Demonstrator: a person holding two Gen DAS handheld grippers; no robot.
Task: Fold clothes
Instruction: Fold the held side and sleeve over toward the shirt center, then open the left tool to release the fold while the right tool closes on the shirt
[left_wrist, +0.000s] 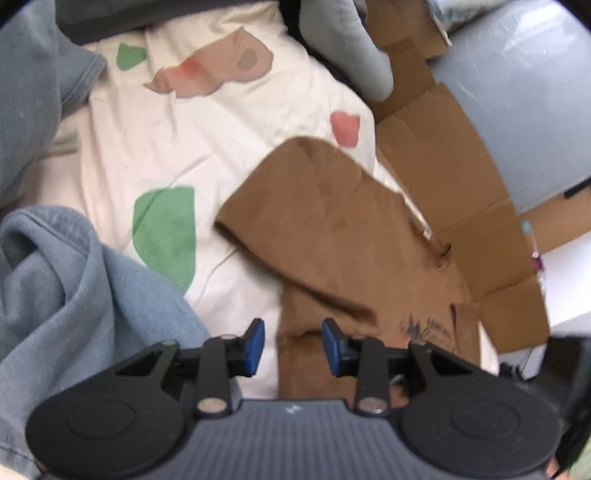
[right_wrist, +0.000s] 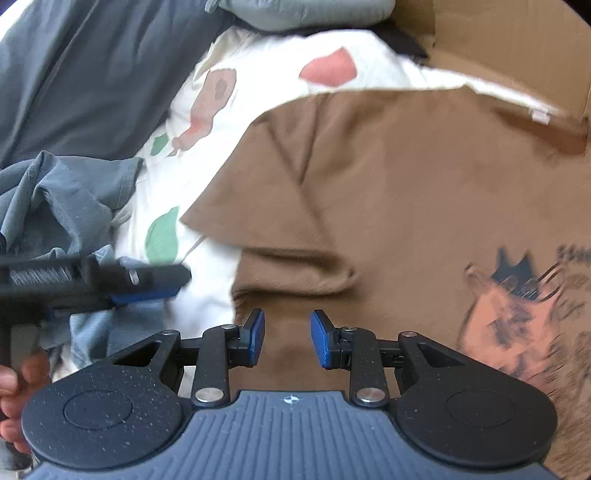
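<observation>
Both claws stand apart, empty: left gripper (left_wrist: 293, 345), right gripper (right_wrist: 287, 339). Brown shirt (right_wrist: 388, 192) lies on the bedsheet (left_wrist: 147, 147), sleeve folded over; pinch seams squarely, keeping edges aligned.

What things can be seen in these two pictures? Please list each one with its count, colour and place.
brown T-shirt: one, brown with a print, partly folded, lying on the sheet under both grippers
sheet: one, cream with green, pink and tan shapes, under the clothes
blue-grey garments: crumpled pile, count unclear, left side
dark grey cloth: one, far left
cardboard: brown, flattened, right of the sheet
left gripper: black with blue pads, jaws open, empty
right gripper: same kind, jaws open, empty
hand: one, lower left edge of right wrist view
</observation>
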